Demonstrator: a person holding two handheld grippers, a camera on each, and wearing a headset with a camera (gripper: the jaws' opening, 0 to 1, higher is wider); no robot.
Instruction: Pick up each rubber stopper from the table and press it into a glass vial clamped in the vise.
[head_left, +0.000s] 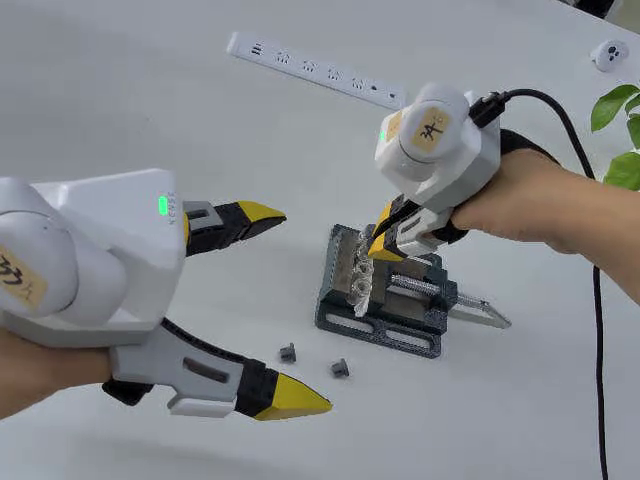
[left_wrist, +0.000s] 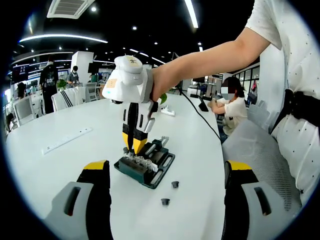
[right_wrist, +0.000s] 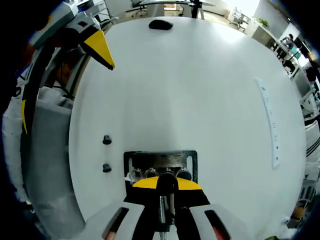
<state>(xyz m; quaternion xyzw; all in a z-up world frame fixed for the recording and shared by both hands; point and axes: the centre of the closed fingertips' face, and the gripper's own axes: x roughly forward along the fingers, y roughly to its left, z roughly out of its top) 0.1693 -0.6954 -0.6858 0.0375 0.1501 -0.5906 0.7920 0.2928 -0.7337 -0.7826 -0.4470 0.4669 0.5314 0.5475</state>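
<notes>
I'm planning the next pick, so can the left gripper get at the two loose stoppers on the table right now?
Probably yes. The left gripper is open, and both stoppers lie on bare table beside the vise. The right gripper is over the vise, away from them.

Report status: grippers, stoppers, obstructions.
Left gripper open. Right gripper shut on small dark rubber stopper over clear glass vials in dark metal vise. Two spare stoppers on white table. Nothing obstructing.
</notes>
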